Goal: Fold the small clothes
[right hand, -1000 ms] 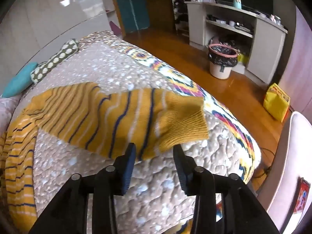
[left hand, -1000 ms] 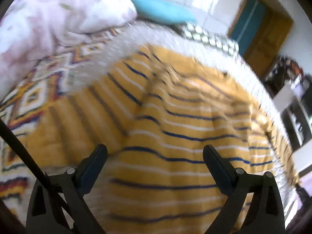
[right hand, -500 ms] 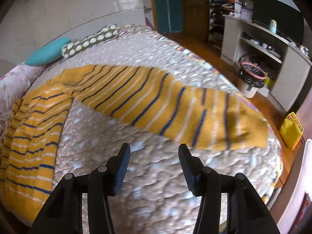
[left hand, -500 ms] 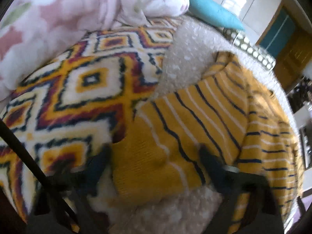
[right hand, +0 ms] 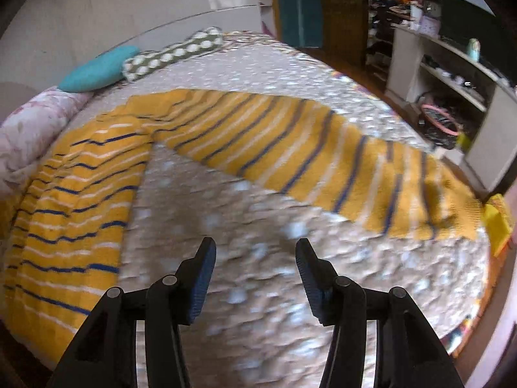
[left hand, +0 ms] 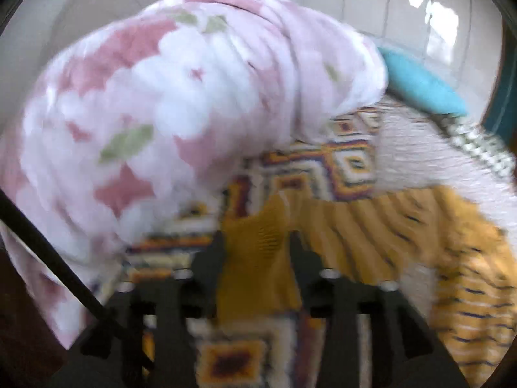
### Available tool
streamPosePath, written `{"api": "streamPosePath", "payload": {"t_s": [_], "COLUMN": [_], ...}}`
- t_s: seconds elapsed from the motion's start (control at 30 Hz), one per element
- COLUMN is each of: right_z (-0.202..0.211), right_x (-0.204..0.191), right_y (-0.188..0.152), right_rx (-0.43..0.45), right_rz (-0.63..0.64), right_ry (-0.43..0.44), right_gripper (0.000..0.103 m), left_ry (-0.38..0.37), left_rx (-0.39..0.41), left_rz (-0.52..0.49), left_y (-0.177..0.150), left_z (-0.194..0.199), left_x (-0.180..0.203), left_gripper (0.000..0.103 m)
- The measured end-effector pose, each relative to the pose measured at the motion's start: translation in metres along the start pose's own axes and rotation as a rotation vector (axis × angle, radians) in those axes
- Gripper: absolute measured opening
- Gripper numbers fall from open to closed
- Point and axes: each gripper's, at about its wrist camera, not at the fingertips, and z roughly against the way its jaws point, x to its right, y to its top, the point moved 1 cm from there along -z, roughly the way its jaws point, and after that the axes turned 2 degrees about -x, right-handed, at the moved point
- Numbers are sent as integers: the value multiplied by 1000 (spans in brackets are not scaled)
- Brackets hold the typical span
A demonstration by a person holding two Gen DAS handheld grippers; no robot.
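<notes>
Left gripper (left hand: pixel 257 252) clamped on the sweater (right hand: pixel 274 142) cuff, sleeve trailing toward 3 o'clock. Right gripper (right hand: pixel 255 258) apart, empty over the bedspread (right hand: pixel 258 291). Sweater flat on it, body at 9 o'clock, other sleeve's long axis toward 3 o'clock.

Home bedroom — quilted bed (right hand: pixel 258 291), teal pillow (right hand: pixel 97 69), floral blanket (left hand: pixel 194 113), cluttered shelf unit (right hand: pixel 452 74)

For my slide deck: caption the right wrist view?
Open right tool above the quilted bedspread, striped yellow sweater spread flat, sleeve extended.
</notes>
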Motion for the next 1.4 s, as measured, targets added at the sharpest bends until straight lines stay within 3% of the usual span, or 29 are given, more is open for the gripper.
{"api": "streamPosePath", "payload": {"t_s": [0.03,0.13,0.23,0.33,0.43,0.47,0.53,0.57,0.6,0.63,0.67,0.7,0.87,1.03,1.07,1.13,1.23,1.33,1.4], "right_z": [-1,-5,-13,-17,-15,-14,-14,-16,-18,-16,-18,-18,1,9,11,12,14,9,7], "right_x": [-6,-25,-41,-58,-73,-78,-88,-95,-100,-100,-105,-106,-90,-84,-77,-48,24,101,142], "right_y": [-1,-3,-11,-22,-31,-34,-38,-40,-41,-43,-41,-39,-46,-76,-75,-63,-46,-44,-44], "right_rx": [-1,-32,-80,-97,-97,-95,-84,-79,-71,-66,-76,-89,-117,-132,-131,-105,-7,43,84], "right_rz": [5,19,16,36,79,89,119,138,150,158,170,163,157,203,181,73,-145,-392,-528], "right_ry": [36,169,300,360,378,377,368,354,338,331,337,359,408,413,426,423,278,178,180], "right_gripper": [56,59,60,63,64,65,65,62,54,30,15,11,9,10,16,30,40,43,43], "left_ry": [-55,-277,-444,-543,-536,-580,-594,-541,-474,-412,-430,-446,-454,-490,-494,-481,-475,-502,-507], "left_rx": [-26,-142,-281,-341,-252,-260,-277,-255,-239,-247,-274,-289,-305,-272,-258,-216,-151,-142,-148], "left_rz": [-3,-39,-77,-130,-220,-219,-194,-211,-255,-302,-283,-248,-162,-168,-168,-164,-142,-127,-131], "left_y": [-11,-65,-121,-175,-204,-214,-226,-234,-235,-234,-229,-224,-226,-236,-234,-231,-223,-218,-218], "left_z": [2,9,14,28,59,66,71,73,75,75,75,76,100,120,125,131,141,141,140], "left_x": [4,27,56,81,98,105,112,122,130,138,137,130,79,59,56,51,45,45,51], "left_gripper": [60,62,62,62,74,74,73,68,31,9,9,8,8,17,20,37,54,61,61]}}
